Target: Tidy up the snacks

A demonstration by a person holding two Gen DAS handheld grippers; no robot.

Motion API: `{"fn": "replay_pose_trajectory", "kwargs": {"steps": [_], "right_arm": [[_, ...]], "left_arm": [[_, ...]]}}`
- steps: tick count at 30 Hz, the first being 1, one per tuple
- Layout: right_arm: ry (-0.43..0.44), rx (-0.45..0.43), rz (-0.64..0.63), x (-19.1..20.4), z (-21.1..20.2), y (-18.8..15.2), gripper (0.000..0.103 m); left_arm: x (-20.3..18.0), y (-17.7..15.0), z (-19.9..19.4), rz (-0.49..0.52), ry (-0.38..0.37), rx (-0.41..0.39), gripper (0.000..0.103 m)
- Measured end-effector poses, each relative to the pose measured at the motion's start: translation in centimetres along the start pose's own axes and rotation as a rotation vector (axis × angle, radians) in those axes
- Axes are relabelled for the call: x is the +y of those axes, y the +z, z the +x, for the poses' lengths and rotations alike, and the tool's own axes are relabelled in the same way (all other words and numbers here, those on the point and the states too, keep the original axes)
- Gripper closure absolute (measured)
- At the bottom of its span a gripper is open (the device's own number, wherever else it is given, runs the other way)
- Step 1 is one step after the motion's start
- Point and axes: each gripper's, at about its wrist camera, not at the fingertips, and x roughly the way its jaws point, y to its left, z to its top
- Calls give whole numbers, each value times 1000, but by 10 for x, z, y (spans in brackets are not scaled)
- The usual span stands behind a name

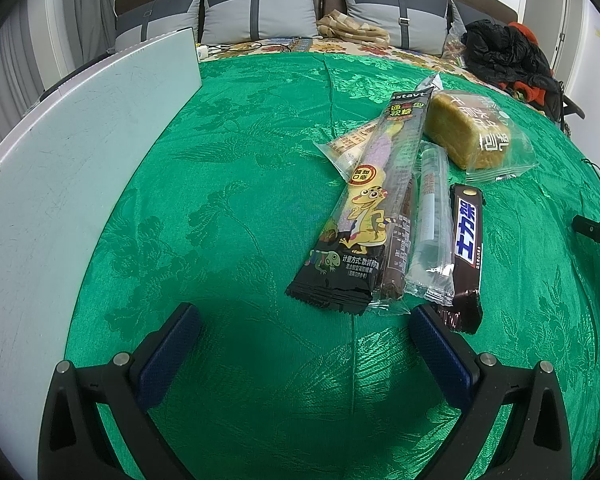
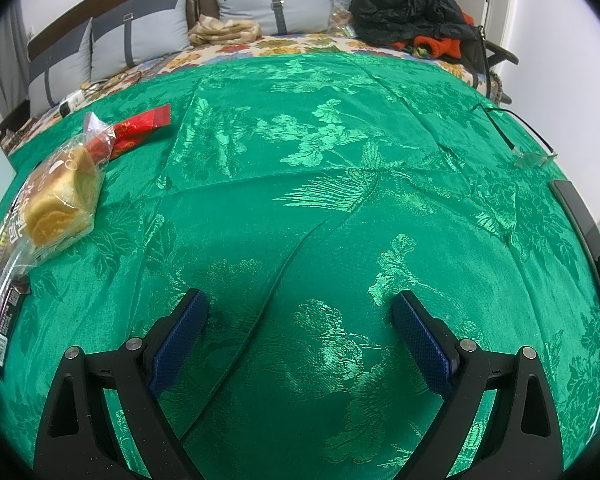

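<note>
Left gripper (image 1: pixel 306 320) spread wide, nothing between the pads, hovering over bare green cloth (image 1: pixel 228 184). Its right fingertip (image 1: pixel 424 320) sits just beside the near end of the chocolate bar (image 1: pixel 467 240); contact unclear.

Snacks are bunched right of centre on the cloth, long packs roughly parallel, running from the near edge toward the far one. Left to right: gummy pack (image 1: pixel 364 216) with a cartoon lizard, lying on top of a brown bar (image 1: pixel 398 248) in clear wrap, then a clear tube pack (image 1: pixel 432 216), then the chocolate bar. A small clear-wrapped snack (image 1: pixel 346 144) pokes out under the gummy pack's far end. Bread loaf (image 1: pixel 470 132) in clear bag sits further back, just right of the gummy pack's far end.

White board (image 1: pixel 60 168) covers the cloth's left edge.

Right gripper (image 2: pixel 300 306) also spread, holding nothing, over bare cloth well right of the pile. In its view the loaf (image 2: pixel 60 196) is near the left edge, a red packet (image 2: pixel 140 130) behind it, touching or overlapping it. Glasses (image 2: pixel 534 156) near the right edge.
</note>
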Motion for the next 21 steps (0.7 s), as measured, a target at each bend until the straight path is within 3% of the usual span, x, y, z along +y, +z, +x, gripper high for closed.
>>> {"fn": "replay_pose_trajectory", "kwargs": {"steps": [4, 6, 8, 11, 14, 16, 17, 19, 20, 21], "right_arm": [[0, 0, 0, 0, 0, 1, 7], [0, 0, 0, 0, 0, 0, 7], [0, 0, 0, 0, 0, 0, 7], [0, 0, 0, 0, 0, 0, 7], [0, 0, 0, 0, 0, 0, 7], [0, 0, 0, 0, 1, 1, 7], [0, 0, 0, 0, 0, 0, 7], [0, 0, 0, 0, 0, 1, 7], [0, 0, 0, 0, 0, 0, 7], [0, 0, 0, 0, 0, 0, 7]], "left_arm": [[0, 1, -2, 35, -25, 53, 0], [4, 3, -14, 15, -112, 68, 1], [7, 16, -28, -17, -181, 25, 1], [3, 46, -33, -17, -193, -8, 1], [-8, 72, -8, 11, -195, 57, 2], [-12, 81, 14, 22, -170, 95, 10], [-13, 84, 24, 14, -161, 118, 19], [-7, 88, 38, -66, -220, 155, 29], [-1, 88, 40, -118, -252, 161, 54], [6, 88, 41, -172, -289, 168, 71]]}}
